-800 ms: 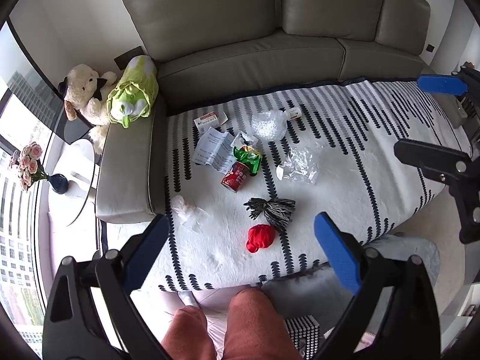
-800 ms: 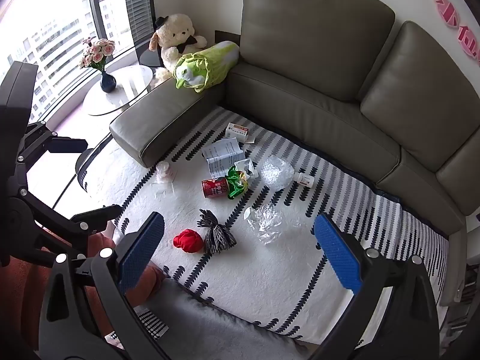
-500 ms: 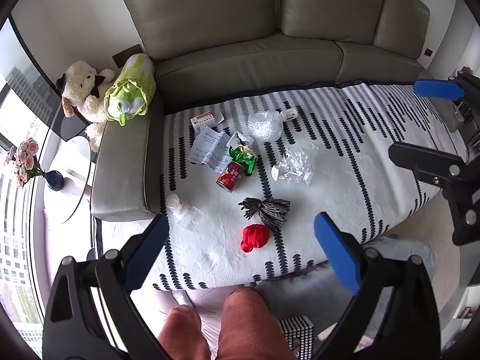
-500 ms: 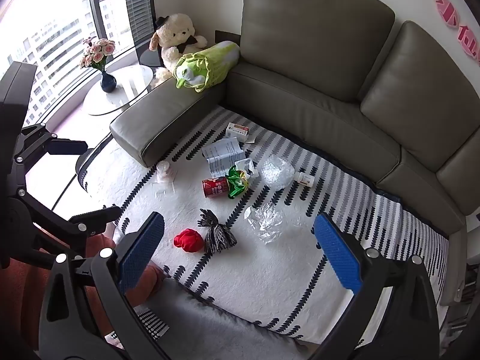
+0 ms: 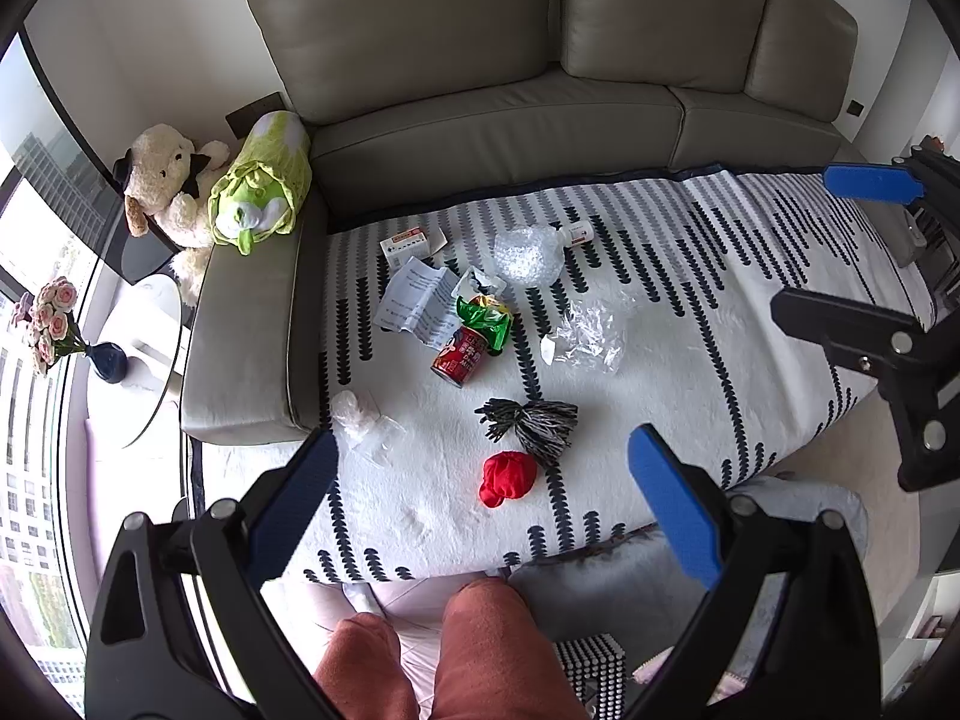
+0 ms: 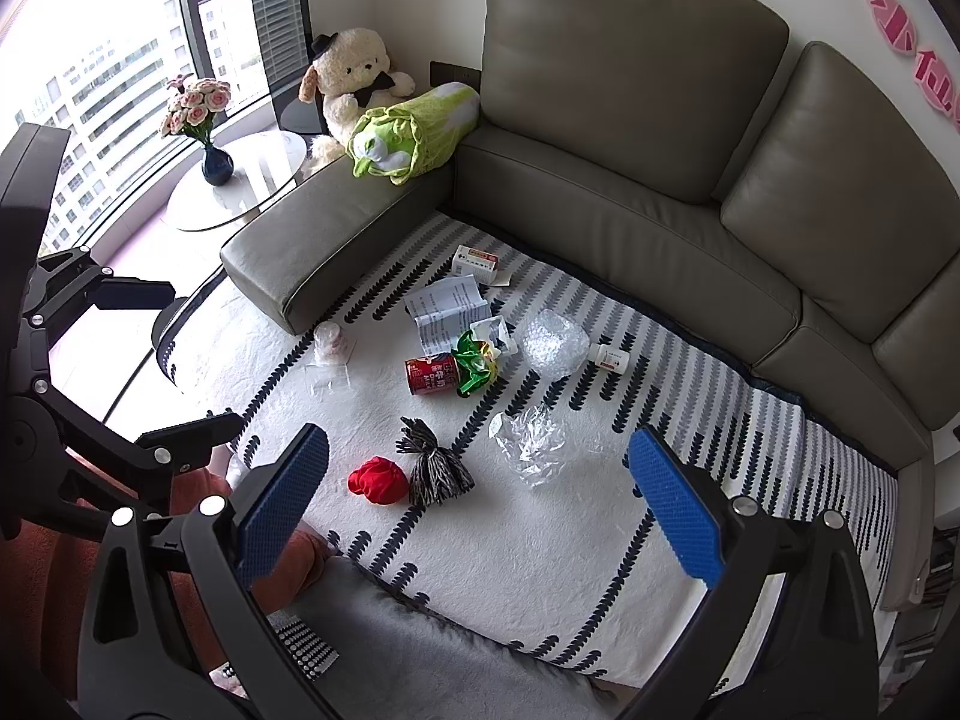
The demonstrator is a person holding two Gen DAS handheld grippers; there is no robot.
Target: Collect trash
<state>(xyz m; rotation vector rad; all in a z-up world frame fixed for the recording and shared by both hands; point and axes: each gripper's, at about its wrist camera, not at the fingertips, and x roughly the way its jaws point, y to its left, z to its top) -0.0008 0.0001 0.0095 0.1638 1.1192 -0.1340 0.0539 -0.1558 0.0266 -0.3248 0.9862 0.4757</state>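
Trash lay scattered over a white rug point(image 5: 690, 372) with dark dashed stripes, in front of a grey-green sofa point(image 5: 480, 120). Both grippers hung above the near edge of the rug, tilted downward, and touched nothing. Left gripper point(image 5: 483, 486): blue-padded jaws spread wide, empty. Right gripper point(image 6: 480, 492): jaws likewise spread wide, empty. Nearest to the grippers lay a red crumpled wad point(image 5: 507, 477), with a black-and-white tassel-like bundle point(image 5: 534, 423) just beside it. Beyond these, toward the middle of the rug, lay a piece of crumpled clear plastic point(image 5: 585, 336) and, near the sofa's chaise, a small clear wrapper with a pale lump point(image 5: 360, 420). Farther on, a red can point(image 5: 459, 354) lay on its side, touching a green foil wrapper point(image 5: 486, 318). Behind them lay a folded printed leaflet point(image 5: 417, 300), a wad of bubble wrap point(image 5: 528, 255), a small white bottle point(image 5: 576, 233) on its side and a small white box point(image 5: 408, 243), closest to the sofa. On the chaise rested a green cabbage-shaped cushion point(image 5: 261, 192), with a cream plush dog point(image 5: 165, 180) beyond it.
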